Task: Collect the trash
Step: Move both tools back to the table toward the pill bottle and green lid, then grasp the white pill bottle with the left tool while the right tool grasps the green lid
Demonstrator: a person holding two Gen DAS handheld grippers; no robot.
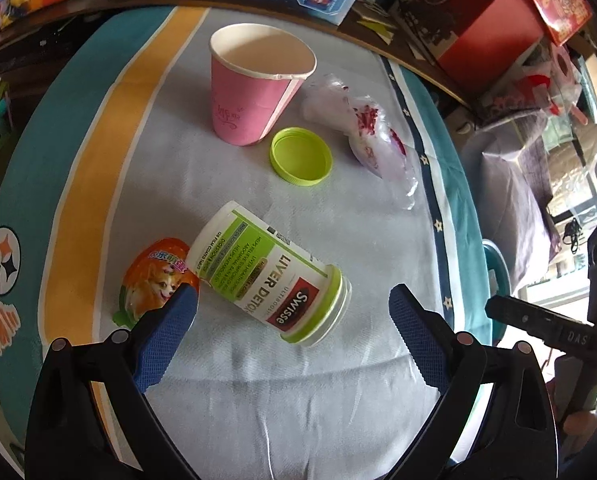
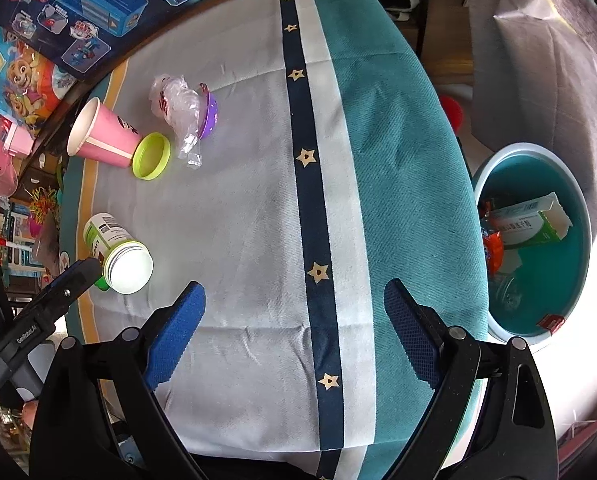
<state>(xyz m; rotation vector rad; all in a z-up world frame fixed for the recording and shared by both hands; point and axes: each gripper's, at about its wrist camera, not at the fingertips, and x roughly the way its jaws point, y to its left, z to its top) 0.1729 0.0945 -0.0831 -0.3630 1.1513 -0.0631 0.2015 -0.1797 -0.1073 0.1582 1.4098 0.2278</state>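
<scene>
Teal bin (image 2: pixel 578 184) at right already holds a box and wrappers, apparently. Left on cloth: bottle (image 1: pixel 270 272), cup (image 1: pixel 254 88), lid (image 1: pixel 301 156), bag (image 1: pixel 362 132), pouch (image 1: pixel 154 280). Left gripper (image 1: pixel 294 316) and right gripper (image 2: pixel 294 312) both wide, empty.

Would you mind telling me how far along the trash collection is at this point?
Partly done: the teal bin beside the table already holds a green-and-white box and orange wrappers. Nothing is in hand; the left gripper and right gripper are both open and empty. Left on the cloth: pink cup, green lid, plastic bag, supplement bottle, orange packet.
</scene>
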